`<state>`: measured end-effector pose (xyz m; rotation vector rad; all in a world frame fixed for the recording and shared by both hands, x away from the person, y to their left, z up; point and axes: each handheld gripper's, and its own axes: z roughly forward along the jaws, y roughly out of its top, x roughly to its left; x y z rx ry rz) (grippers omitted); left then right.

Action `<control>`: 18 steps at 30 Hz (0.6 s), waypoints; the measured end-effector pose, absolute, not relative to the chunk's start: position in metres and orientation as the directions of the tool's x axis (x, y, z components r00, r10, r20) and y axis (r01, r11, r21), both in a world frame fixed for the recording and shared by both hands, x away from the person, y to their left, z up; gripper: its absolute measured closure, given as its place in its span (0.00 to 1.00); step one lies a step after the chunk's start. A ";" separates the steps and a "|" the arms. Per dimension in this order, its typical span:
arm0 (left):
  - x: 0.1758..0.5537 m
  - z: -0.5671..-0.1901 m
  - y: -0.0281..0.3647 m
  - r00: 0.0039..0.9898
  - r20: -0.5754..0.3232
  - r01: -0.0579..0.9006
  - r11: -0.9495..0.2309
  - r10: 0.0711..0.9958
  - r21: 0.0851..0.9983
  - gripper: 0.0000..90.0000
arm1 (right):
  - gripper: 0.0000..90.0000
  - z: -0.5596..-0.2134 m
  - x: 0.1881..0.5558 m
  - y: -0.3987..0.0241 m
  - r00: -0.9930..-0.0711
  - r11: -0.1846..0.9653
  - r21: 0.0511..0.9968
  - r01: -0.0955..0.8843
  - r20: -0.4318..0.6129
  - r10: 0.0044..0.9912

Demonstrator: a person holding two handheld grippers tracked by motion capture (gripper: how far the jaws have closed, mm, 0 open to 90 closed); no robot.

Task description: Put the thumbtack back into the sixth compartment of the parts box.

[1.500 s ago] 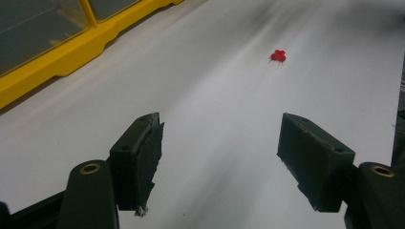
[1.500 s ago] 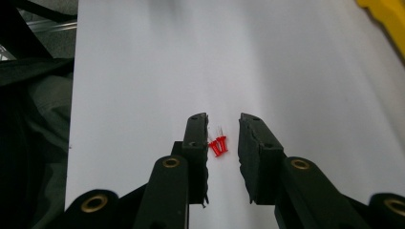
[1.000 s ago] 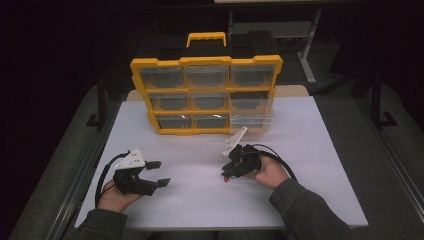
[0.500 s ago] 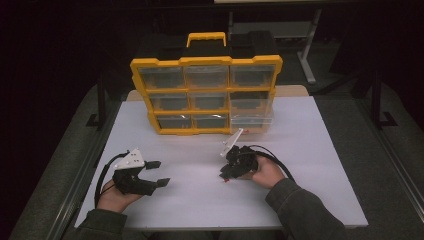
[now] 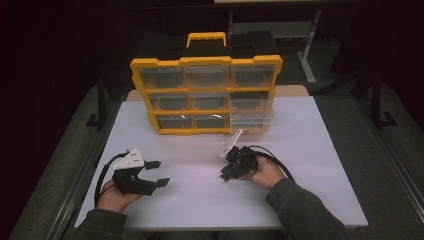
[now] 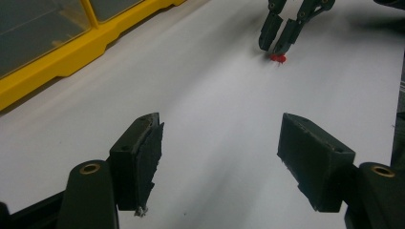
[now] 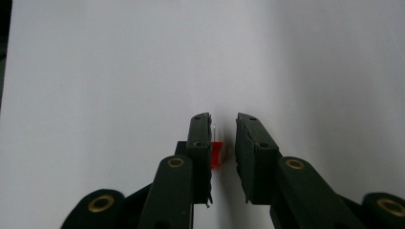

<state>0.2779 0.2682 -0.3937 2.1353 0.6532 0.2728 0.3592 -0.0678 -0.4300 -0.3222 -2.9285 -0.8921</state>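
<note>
Place: a workshop or lab bench set up for recording, surroundings dark.
Surface: a white table with metal frame legs behind it.
Storage: a yellow parts organizer with clear small drawers and a carry handle (the kind kept for screws and small parts).
Floor: grey, around the table.

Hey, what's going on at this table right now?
A person holds a gripper in each hand at a white table. The right gripper points down at a small red piece that sits between its narrowly parted jaws, against one pad; a firm grip isn't clear. The left gripper rests open to the side. A yellow drawer organizer stands behind.
</note>
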 end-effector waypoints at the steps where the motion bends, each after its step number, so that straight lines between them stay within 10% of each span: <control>1: 0.278 -0.394 0.268 0.838 -0.039 0.355 -0.491 0.544 0.796 0.35 | 0.83 -0.431 0.360 -0.068 -0.978 0.812 0.544 0.210 0.115 0.176; 18: 0.277 -0.393 0.269 0.837 -0.044 0.359 -0.486 0.546 0.797 0.35 | 0.89 -0.434 0.365 -0.071 -0.972 0.816 0.530 0.233 0.110 0.206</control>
